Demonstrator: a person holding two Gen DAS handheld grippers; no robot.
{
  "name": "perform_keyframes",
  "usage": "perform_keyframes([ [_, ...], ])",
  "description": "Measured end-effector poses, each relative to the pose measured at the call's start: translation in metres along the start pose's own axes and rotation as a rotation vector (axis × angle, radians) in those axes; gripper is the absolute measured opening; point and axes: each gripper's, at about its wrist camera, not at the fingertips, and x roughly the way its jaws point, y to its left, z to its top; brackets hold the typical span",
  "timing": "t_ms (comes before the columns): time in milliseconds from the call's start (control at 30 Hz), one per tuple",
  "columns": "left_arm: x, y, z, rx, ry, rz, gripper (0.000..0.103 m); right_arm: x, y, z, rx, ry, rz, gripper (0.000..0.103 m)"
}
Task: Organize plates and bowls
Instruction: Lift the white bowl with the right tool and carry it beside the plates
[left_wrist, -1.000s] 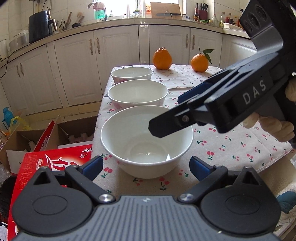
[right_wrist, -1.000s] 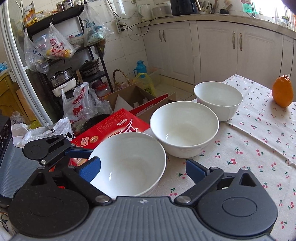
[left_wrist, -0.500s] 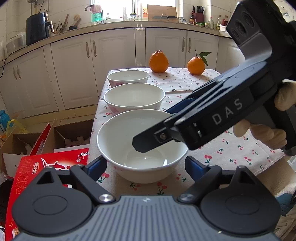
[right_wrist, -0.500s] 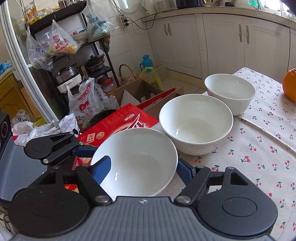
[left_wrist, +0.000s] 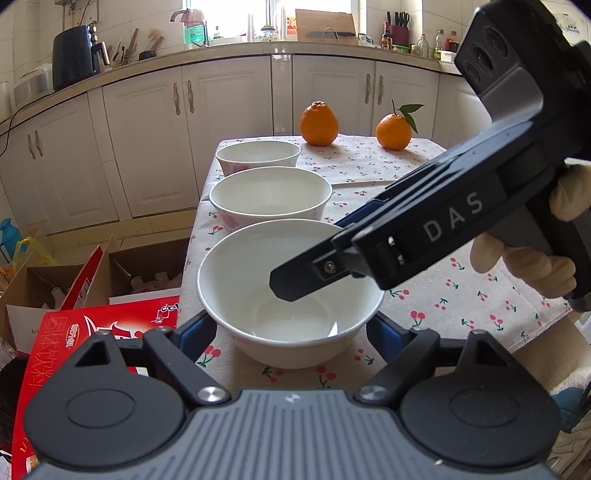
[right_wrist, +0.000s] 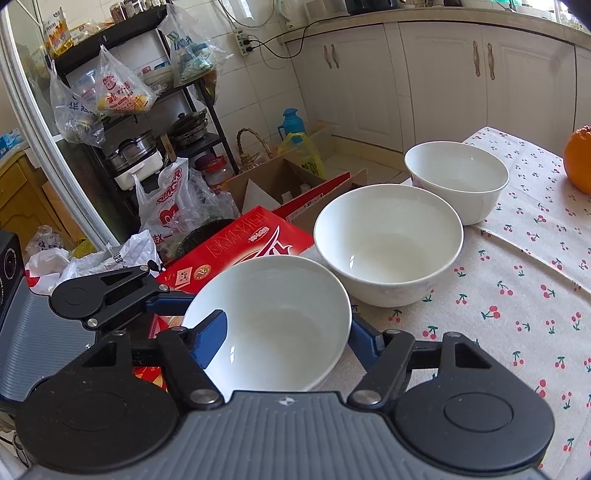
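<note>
Cherry-print surface (left_wrist: 461, 236): right claw (right_wrist: 280, 332) clamped across near bowl (left_wrist: 288, 291); left claw (left_wrist: 291, 326) closing around it. Glazed, slippery, breakable — best gripped below rim.

Two oranges sit well apart at the far end of the worktop: a knobbly orange (left_wrist: 318, 123) and a leafy orange (left_wrist: 393, 131) with a stem. A cherry-print cloth (left_wrist: 461, 280) covers the worktop. Below its left edge, on the floor, lie a red carton (left_wrist: 74, 332) and an open cardboard box (right_wrist: 273, 181). A blue thermos (right_wrist: 291, 123) stands beside a wicker basket (right_wrist: 251, 147). Against the tiled wall a black shelf rack (right_wrist: 192, 122) carries pots, with plastic bags (right_wrist: 118, 92) hanging from it. Cream cabinets (left_wrist: 147, 140) run behind, topped by a black air fryer (left_wrist: 75, 61) and a knife block (left_wrist: 399, 33).
</note>
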Motion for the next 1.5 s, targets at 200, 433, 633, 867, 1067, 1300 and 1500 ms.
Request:
perform_keyframes([
  [200, -0.002, -0.005, 0.004, 0.007, 0.008, -0.011, 0.088, -0.011, 0.0, -0.001, 0.002, -0.012, 0.002, 0.076],
  [433, -0.002, -0.02, 0.015, 0.043, -0.002, -0.043, 0.088, -0.032, -0.008, -0.009, 0.026, -0.042, -0.023, 0.076],
  [633, 0.006, -0.041, 0.025, 0.081, -0.01, -0.095, 0.088, -0.057, -0.023, -0.022, 0.064, -0.077, -0.072, 0.076],
  [867, 0.022, -0.067, 0.036, 0.128, -0.007, -0.175, 0.088, -0.081, -0.045, -0.038, 0.115, -0.096, -0.146, 0.076],
  [1067, 0.036, -0.088, 0.045, 0.163, -0.006, -0.231, 0.088, -0.099, -0.062, -0.051, 0.158, -0.111, -0.203, 0.076],
  [1300, 0.048, -0.101, 0.051, 0.181, 0.004, -0.264, 0.088, -0.107, -0.077, -0.058, 0.195, -0.12, -0.236, 0.076],
  [1500, 0.056, -0.105, 0.052, 0.182, 0.025, -0.275, 0.088, -0.107, -0.084, -0.062, 0.21, -0.108, -0.243, 0.076],
])
